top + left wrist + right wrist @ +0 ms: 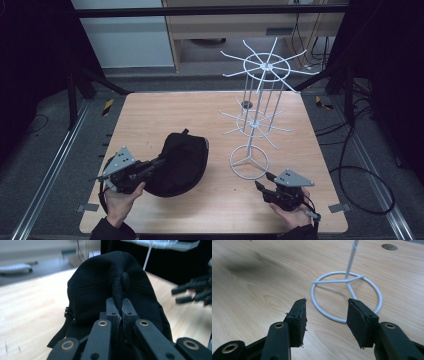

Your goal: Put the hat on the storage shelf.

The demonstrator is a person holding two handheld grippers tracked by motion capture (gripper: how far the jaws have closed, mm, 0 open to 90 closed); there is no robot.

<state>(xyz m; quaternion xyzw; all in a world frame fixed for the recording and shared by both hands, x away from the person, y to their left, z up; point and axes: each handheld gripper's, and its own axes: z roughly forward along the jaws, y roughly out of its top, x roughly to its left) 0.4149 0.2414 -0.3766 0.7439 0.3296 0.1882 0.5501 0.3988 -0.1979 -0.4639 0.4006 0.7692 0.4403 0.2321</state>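
Observation:
A black cap (181,162) lies on the wooden table (150,115), left of centre. My left gripper (161,161) is shut on a fold of the cap's fabric at its near-left side; in the left gripper view the black cap (105,287) bunches up between the closed jaws of my left gripper (119,307). A white wire display stand (256,110) with two tiers of hooks rises right of centre. My right gripper (264,181) sits open just in front of the stand's ring base (347,293), and my right gripper (325,315) holds nothing between its jaws.
A small dark round grommet (246,104) is set in the table behind the stand. Metal rails (55,165) run along the floor on both sides, and cables (360,170) lie to the right. Bare wood stretches across the table's far left.

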